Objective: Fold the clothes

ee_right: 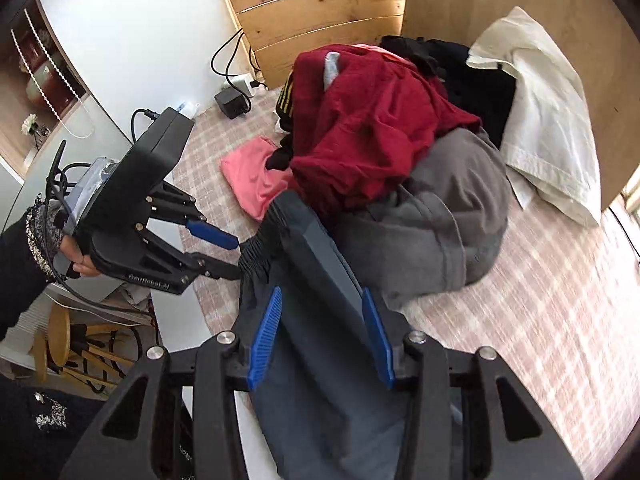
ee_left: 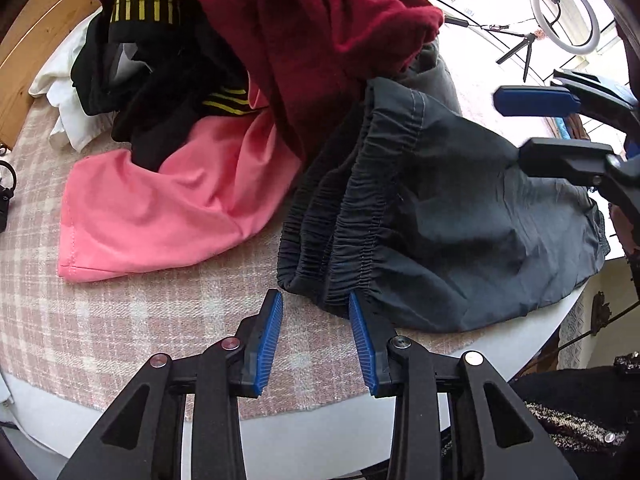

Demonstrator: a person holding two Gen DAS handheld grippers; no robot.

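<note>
The dark grey shorts (ee_left: 460, 220) lie at centre right of the left wrist view, their far edge tucked under the maroon garment (ee_left: 320, 40). The left gripper (ee_left: 316, 300) stands parted at the elastic waistband, gripping nothing. The right gripper (ee_right: 320, 300) hangs parted above the shorts, fabric beneath hidden by its frame.
</note>
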